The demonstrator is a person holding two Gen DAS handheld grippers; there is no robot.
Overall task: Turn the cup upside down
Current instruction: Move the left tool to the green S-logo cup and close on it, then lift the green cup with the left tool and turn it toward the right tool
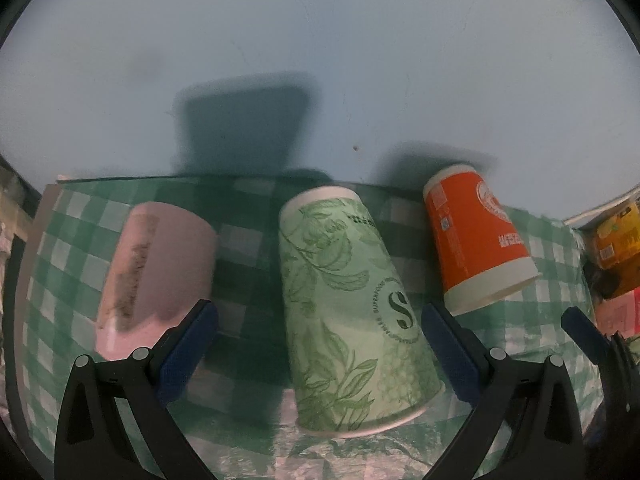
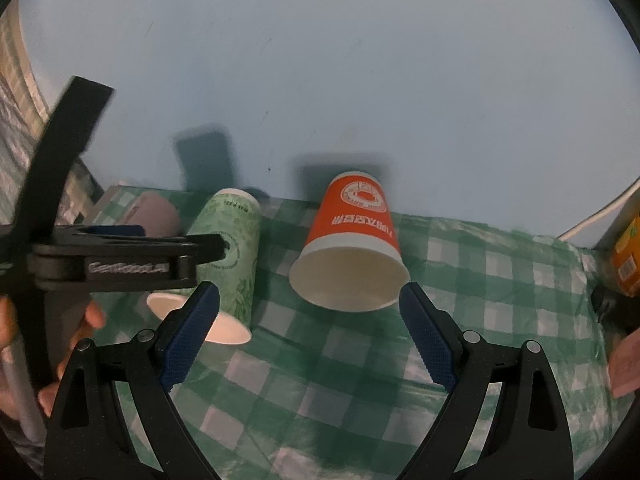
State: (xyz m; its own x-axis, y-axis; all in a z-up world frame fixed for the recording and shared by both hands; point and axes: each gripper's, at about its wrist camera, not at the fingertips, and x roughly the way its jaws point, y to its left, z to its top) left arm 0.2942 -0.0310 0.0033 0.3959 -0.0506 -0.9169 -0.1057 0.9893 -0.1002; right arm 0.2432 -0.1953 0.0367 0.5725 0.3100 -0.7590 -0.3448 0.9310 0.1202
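Three cups sit on the tabletop (image 2: 360, 380), which wears a green-and-white checked cloth. All three have the closed bottom up and the mouth down, but each looks tilted in the fisheye, so whether they rest flat on the rim is hard to tell.

Left claw (image 1: 320, 356): blue pads spread wide, gripping nothing. The green cup (image 1: 352, 312) with leaf print stands right between its pads, no pad touching it. The pink cup (image 1: 152, 272) is just beyond the left pad, partly hidden behind it. The orange cup (image 1: 476, 236) is past the right pad, farther back.

Right claw (image 2: 308, 332): pads also apart, empty. The orange cup is straight ahead of it, just past the fingertips, mouth tipped toward the camera so the white inside shows. The green cup is off to the left of this claw, behind the left pad, and the other claw tool reaches across in front of it. A hand (image 2: 80, 320) holding that tool shows at the far left edge.

Progress, as a guess: the flipping looks mostly done, since all three cups show bottoms up. What may be left is letting each one settle square on its rim and pulling the claws back. Which cup is the target is not clear.

Room: plain pale blue wall (image 2: 360, 80) right behind the tabletop, cup shadows on it. Yellow and orange packages (image 1: 616, 236) at the far right edge, a white cable there too. Dim light, some blur.
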